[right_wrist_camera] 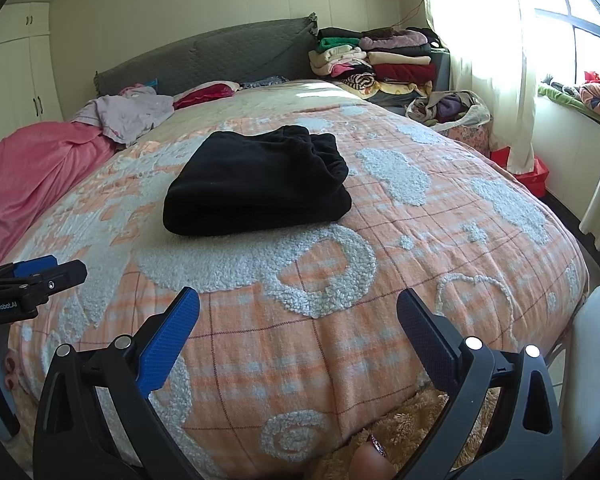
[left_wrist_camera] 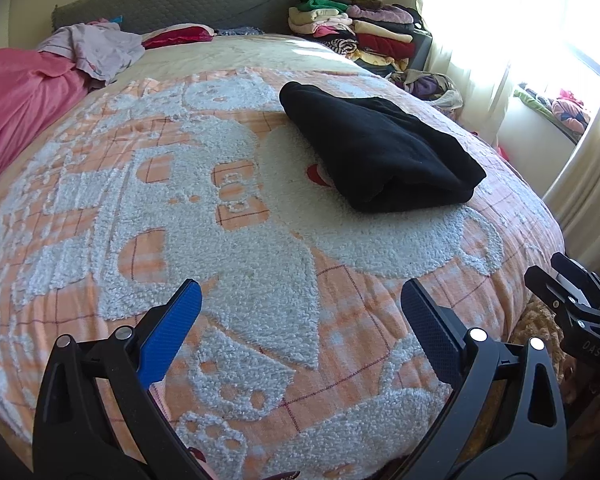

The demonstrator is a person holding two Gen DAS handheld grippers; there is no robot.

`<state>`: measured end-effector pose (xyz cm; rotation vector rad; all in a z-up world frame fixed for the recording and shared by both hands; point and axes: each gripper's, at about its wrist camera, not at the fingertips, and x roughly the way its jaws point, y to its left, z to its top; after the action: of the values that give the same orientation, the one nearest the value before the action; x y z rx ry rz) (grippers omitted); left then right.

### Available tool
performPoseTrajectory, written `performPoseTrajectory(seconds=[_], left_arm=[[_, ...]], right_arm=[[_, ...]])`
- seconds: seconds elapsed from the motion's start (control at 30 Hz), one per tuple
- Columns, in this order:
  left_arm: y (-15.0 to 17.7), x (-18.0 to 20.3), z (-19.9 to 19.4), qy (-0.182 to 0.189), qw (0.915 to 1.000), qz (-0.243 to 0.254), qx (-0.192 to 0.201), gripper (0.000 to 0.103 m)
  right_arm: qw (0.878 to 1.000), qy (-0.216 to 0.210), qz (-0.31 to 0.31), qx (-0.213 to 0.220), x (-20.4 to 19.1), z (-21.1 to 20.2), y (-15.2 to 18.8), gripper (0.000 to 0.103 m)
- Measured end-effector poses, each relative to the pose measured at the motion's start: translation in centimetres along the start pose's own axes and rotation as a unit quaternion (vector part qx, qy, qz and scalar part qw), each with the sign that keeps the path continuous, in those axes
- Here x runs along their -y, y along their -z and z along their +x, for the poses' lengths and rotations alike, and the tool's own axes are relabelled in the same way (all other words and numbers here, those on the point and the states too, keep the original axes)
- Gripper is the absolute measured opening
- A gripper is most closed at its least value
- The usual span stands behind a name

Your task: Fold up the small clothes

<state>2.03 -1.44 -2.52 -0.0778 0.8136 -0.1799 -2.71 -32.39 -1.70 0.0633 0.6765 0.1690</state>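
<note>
A black garment [left_wrist_camera: 376, 148] lies folded in a thick bundle on the orange and white bedspread [left_wrist_camera: 228, 240]; it also shows in the right wrist view [right_wrist_camera: 256, 184]. My left gripper [left_wrist_camera: 300, 292] is open and empty, held over the near part of the bed, well short of the garment. My right gripper [right_wrist_camera: 298, 300] is open and empty, above the foot of the bed, also short of the garment. The right gripper shows at the right edge of the left wrist view [left_wrist_camera: 576, 304], and the left gripper shows at the left edge of the right wrist view [right_wrist_camera: 32, 280].
A pink blanket [right_wrist_camera: 32, 176] and a pale crumpled garment [right_wrist_camera: 132, 116] lie at the bed's left. Stacks of folded clothes [right_wrist_camera: 376, 64] stand beside the grey headboard [right_wrist_camera: 204, 56]. A basket of clothes [right_wrist_camera: 448, 112] sits on the floor near the curtained window [right_wrist_camera: 500, 60].
</note>
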Motion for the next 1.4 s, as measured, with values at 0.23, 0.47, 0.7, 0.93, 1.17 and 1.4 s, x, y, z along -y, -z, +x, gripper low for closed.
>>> performPoseTrajectory(seconds=[0.23,0.47,0.7,0.93,1.17,1.4], left_arm=[[-0.07,-0.12,0.01,0.000,1.0000,-0.002,-0.001,0.093],[-0.05,-0.04,-0.10,-0.003,1.0000,0.001,-0.001,0.093],[-0.02,0.06,-0.18,-0.006,1.0000,0.002,-0.001,0.093],[-0.06,0.10,-0.36,-0.005,1.0000,0.002,0.002,0.094],[-0.07,0.10,-0.41,-0.006,1.0000,0.002,0.002,0.094],[-0.08,0.12,-0.48,-0.009,0.9999,0.003,0.004,0.094]], right_arm=[[1.000,0.001,0.001,0.000,0.02,-0.02,0.03,0.098],[1.000,0.001,0.002,0.000,0.00,-0.03,0.02,0.098],[1.000,0.001,0.001,0.001,0.00,-0.07,0.05,0.098],[1.000,0.001,0.001,0.000,-0.04,-0.08,0.07,0.098],[1.000,0.001,0.002,0.000,-0.10,-0.07,0.02,0.098],[1.000,0.001,0.002,-0.001,-0.02,-0.05,0.05,0.098]])
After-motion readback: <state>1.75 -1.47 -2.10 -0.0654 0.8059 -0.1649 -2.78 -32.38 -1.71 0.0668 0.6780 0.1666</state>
